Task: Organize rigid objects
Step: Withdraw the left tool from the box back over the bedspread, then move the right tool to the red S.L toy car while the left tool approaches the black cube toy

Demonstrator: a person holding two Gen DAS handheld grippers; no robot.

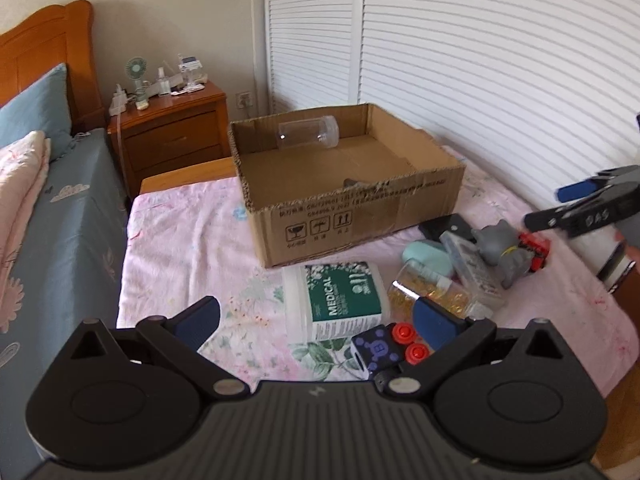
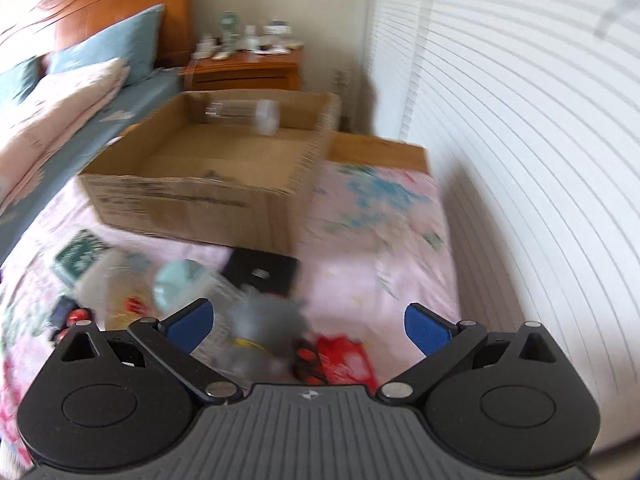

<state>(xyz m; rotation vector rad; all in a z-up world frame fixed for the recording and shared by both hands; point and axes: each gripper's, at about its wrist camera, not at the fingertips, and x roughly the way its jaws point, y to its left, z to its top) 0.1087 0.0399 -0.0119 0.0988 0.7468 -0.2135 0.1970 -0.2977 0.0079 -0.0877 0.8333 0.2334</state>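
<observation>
Bedroom table under a pink floral cloth [image 1: 180, 240] holds the cardboard box [image 1: 352, 216], a clear jar [image 1: 308, 132] already inside at twelve o'clock, loose items heaped at four o'clock awaiting sorting, while left gripper [image 1: 316, 320] and right gripper [image 2: 308, 324] hover spread, empty.

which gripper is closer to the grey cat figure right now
Right. The right gripper hovers open directly over the grey cat figure, which sits between its fingers. The left gripper is off to the figure's left, open above the medical box.
</observation>
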